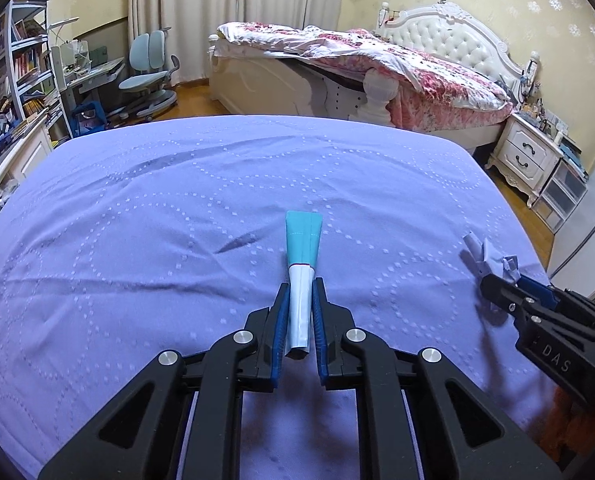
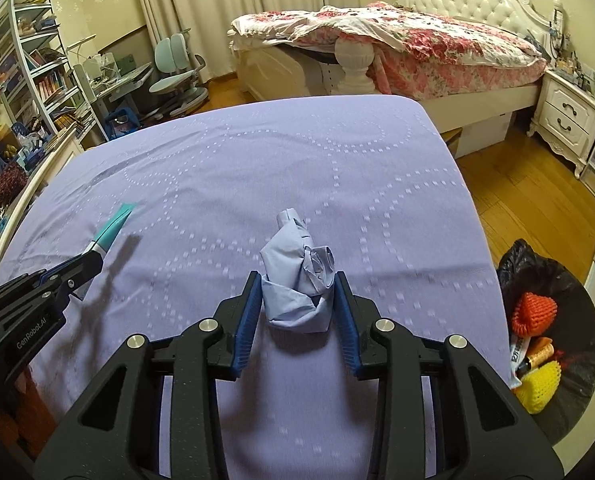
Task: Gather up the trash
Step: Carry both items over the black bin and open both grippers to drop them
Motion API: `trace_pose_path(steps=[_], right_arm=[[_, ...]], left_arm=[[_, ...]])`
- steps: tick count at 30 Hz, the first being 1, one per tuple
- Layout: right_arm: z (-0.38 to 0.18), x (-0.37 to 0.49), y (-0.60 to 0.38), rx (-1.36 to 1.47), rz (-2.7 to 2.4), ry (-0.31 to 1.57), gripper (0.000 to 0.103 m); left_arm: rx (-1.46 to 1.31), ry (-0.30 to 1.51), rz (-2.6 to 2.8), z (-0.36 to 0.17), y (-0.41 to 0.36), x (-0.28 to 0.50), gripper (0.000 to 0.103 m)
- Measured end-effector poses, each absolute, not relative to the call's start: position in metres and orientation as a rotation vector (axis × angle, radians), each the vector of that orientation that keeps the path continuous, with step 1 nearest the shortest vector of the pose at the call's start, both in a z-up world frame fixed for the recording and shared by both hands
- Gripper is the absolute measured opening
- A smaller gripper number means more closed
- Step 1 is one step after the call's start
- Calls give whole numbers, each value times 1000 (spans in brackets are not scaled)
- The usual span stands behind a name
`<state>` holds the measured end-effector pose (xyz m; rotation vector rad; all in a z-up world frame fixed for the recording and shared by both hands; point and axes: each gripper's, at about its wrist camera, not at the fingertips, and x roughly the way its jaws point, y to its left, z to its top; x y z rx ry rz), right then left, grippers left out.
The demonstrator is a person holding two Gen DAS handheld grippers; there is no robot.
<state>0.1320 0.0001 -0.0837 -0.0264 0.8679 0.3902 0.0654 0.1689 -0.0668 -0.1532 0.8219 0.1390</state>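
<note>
My left gripper (image 1: 299, 286) is shut on a teal and white squeezed tube (image 1: 302, 252), held above the purple-covered table (image 1: 137, 220). The tube (image 2: 111, 230) and the left gripper (image 2: 93, 258) also show at the left of the right wrist view. My right gripper (image 2: 297, 280) is shut on a crumpled pale blue paper wad (image 2: 297, 276), above the table (image 2: 257, 160). In the left wrist view the right gripper (image 1: 497, 280) and its wad (image 1: 487, 256) sit at the right edge. A bin with a black bag (image 2: 553, 320) stands on the floor to the right, below the table edge.
The bin holds orange and yellow foam nets (image 2: 535, 312) and small containers. Beyond the table are a bed with a floral quilt (image 2: 417, 36), a white nightstand (image 2: 565, 116), a desk chair (image 2: 177, 72) and bookshelves (image 2: 37, 72). Wooden floor lies to the right.
</note>
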Motion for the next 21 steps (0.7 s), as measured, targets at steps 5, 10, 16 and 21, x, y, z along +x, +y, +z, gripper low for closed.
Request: trace_pose_path(steps=[5, 10, 16, 21], right_arm=[[-80, 113, -16, -14, 385, 858, 35], [-76, 95, -30, -5, 380, 843, 35], [-71, 73, -54, 10, 360, 819, 35], [-68, 57, -77, 29, 328, 797, 35]], left_arm=[[-147, 807, 123, -63, 152, 53, 14], [-133, 794, 106, -59, 135, 44, 14], [-115, 763, 76, -52, 110, 32, 14], [-93, 741, 35, -49, 84, 27, 14]])
